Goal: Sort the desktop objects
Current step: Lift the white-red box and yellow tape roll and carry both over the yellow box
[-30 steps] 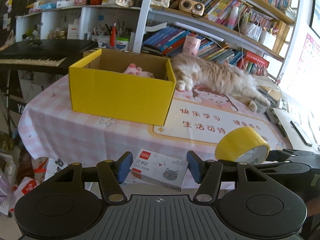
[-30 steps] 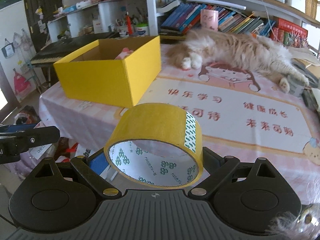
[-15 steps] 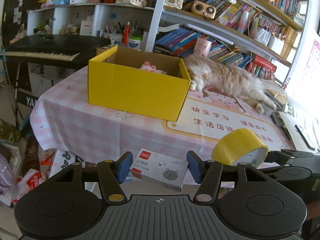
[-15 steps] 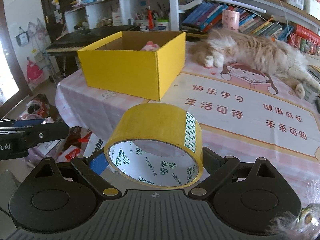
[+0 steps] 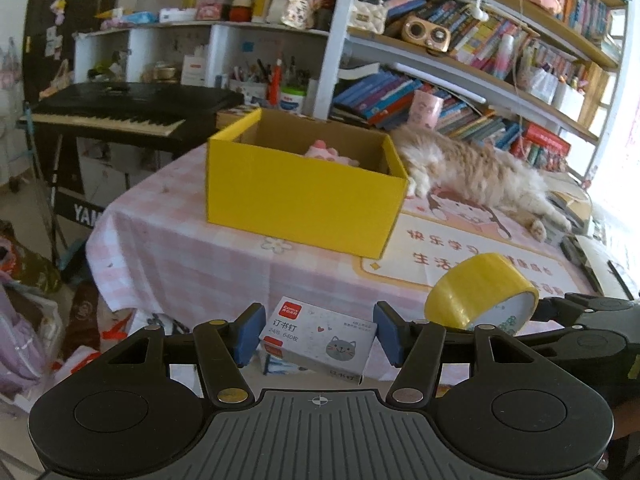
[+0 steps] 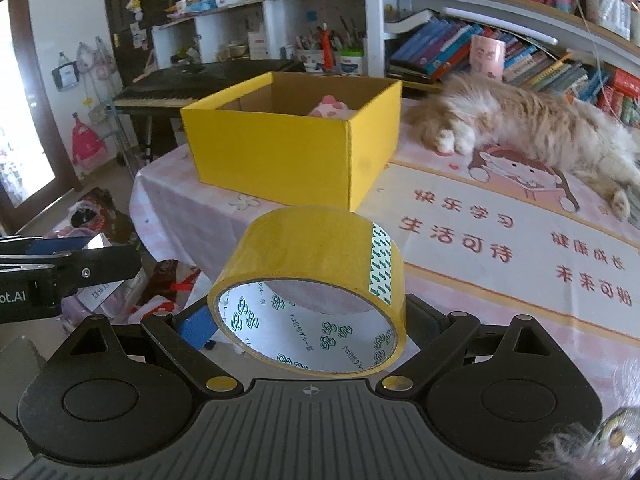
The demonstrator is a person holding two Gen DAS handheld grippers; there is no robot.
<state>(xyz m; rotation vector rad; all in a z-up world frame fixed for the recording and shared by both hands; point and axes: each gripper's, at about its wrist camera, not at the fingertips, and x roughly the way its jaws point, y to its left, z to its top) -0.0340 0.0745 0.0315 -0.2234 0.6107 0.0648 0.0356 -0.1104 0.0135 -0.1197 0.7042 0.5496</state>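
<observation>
The left tongs [image 5: 318, 330] are clenched on a small white staple box [image 5: 320, 338] with a grey cat face printed on it, blue pads pressed to its 2 ends, held in the air off the near edge of the bench [image 5: 192, 256]. The right tongs [image 6: 308, 326] grasp a roll of yellow tape [image 6: 316, 264] across its width, the roll tilted so its printed white core faces the camera; it too hangs before the bench edge. In the left view the tape [image 5: 478, 294] shows just to the right of the staple box.

Ahead of both stands an open yellow cardboard box [image 6: 280, 148] on the bench, with a pink plush thing [image 6: 332, 106] lying inside. Right of the box, touching or nearly touching its far corner, a long-haired ginger and white cat [image 6: 532, 124] lies stretched out across the bench.

The bench wears a pink checked cloth and a cartoon mat [image 6: 500, 240] with red lettering. Behind are crowded bookshelves [image 5: 460, 80] and a black keyboard [image 5: 120, 108] at the left; bags [image 5: 24, 344] lie on the floor.
</observation>
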